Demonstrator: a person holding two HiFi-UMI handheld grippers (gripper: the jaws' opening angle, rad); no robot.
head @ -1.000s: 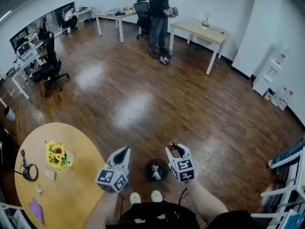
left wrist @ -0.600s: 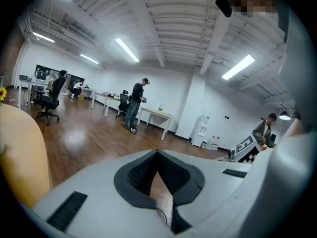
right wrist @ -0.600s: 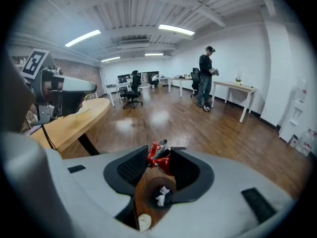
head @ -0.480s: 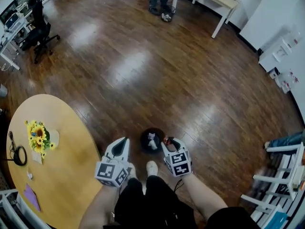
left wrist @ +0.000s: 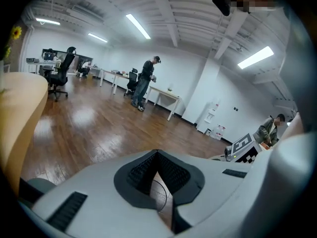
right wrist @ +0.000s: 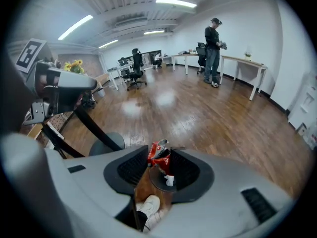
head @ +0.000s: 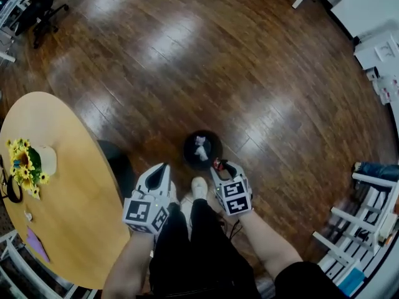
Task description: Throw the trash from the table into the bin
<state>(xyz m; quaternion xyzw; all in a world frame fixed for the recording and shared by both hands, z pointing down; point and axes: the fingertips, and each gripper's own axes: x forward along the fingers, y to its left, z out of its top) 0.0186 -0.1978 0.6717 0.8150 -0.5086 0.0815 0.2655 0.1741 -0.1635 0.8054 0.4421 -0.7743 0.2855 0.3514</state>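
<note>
Right pads (right wrist: 187, 168): set narrowly apart and clamped on a crumpled red wrapper (right wrist: 158, 157); the wrapper sticks up past the fingertips.
Left pads (left wrist: 142, 170): closed tip to tip, with nothing between them; only a slit of floor shows below where they meet.
Red wrapper: held by the right gripper (head: 224, 166); in the head view it shows as a small red scrap (head: 217, 164) at the near right rim of the bin (head: 190, 154); in the right gripper view the bin (right wrist: 155, 179) lies straight beyond it.
Bin: round and black, standing on the wood floor (head: 262, 73); white trash (head: 200, 147) already lies inside.
Right gripper (right wrist: 161, 152): angled down toward the bin; its marker cube faces the head camera.
Left gripper (head: 162, 168): just left of the bin and apart from it, beside the table edge; in its own view (left wrist: 157, 153) it looks across the room.
Person's feet: 1 white shoe (head: 198, 187) shows between the 2 grippers, just short of the bin; dark trousers below it.
Table (head: 68, 210): round, light wood, at the left; sunflowers (head: 24, 162) stand near its far edge; a purple scrap (head: 35, 244) lies at its near edge.
Room: a second person (right wrist: 213, 33) stands far off by a desk (right wrist: 243, 62); an office chair (right wrist: 134, 67) stands well away.
</note>
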